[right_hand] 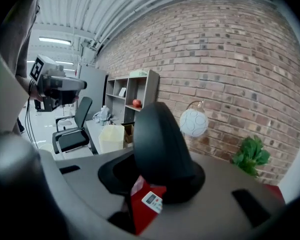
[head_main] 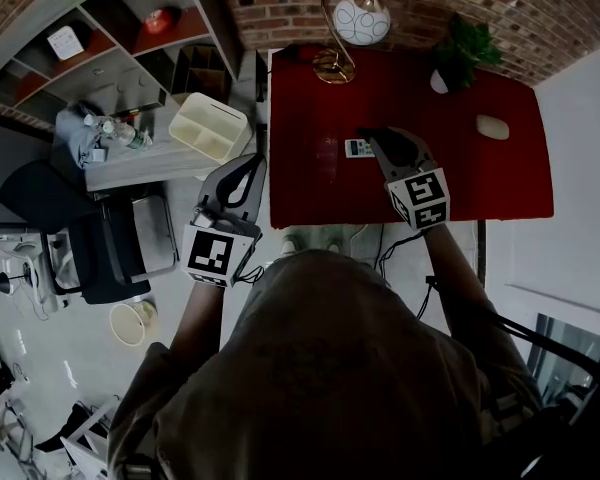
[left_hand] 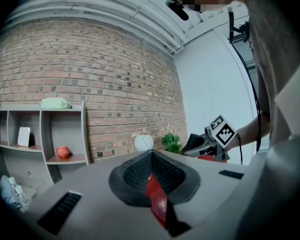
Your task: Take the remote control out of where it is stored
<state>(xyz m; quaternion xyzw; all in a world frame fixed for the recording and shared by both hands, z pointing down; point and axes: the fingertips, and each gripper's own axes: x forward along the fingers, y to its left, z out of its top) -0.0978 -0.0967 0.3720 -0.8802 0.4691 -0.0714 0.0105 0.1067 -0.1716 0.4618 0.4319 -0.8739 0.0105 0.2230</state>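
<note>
Ahead of the person, from twelve to two o'clock, spreads the red worktop (head_main: 500, 168); off its nine o'clock edge hangs the left tool (head_main: 250, 165), jaws together, empty; over the worktop the right tool (head_main: 377, 138) tilts down with jaws slightly apart, clamping nothing; at its tip's nine o'clock, just beside, lies the remote (head_main: 358, 148) on the worktop.

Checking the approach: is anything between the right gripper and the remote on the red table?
Nothing visible. The remote lies on the red table beside the right gripper, showing through its jaw gap.
</note>
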